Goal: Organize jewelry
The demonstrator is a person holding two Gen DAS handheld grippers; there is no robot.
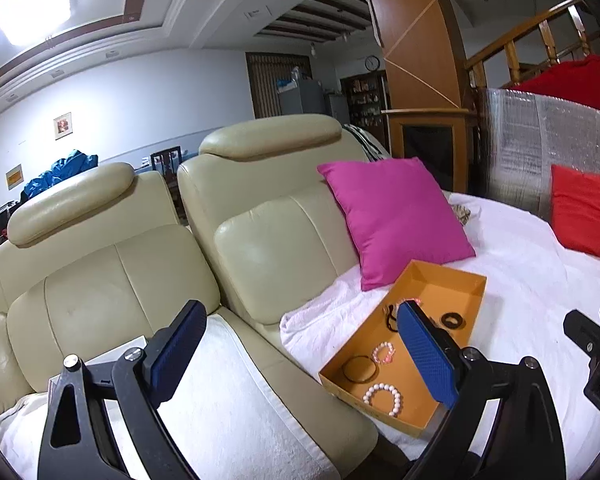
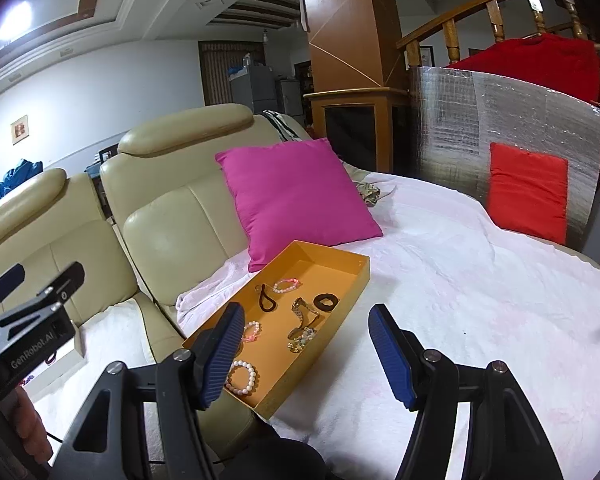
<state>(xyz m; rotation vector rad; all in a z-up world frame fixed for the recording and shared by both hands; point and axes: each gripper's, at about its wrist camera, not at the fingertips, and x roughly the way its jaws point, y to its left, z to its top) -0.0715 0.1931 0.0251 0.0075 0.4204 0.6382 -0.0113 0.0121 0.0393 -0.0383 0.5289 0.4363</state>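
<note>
An orange tray (image 2: 340,264) lies on a white sheet over the sofa seat; it also shows in the left wrist view (image 1: 440,280). In it lie a white pearl bracelet (image 2: 241,377), a pink bead bracelet (image 2: 252,331), a second pink one (image 2: 284,285), a black hair tie (image 2: 326,302), a black cord loop (image 2: 266,300) and a gold chain piece (image 2: 302,326). My right gripper (image 2: 306,354) is open and empty, just in front of the tray. My left gripper (image 1: 300,354) is open and empty, to the tray's left over the sofa.
A magenta pillow (image 2: 296,196) leans behind the tray. A red cushion (image 2: 528,194) rests against a silver foil panel (image 2: 500,120) at the right. Cream leather sofa backs (image 1: 120,264) stand at the left. A white box (image 2: 66,354) lies on the left seat.
</note>
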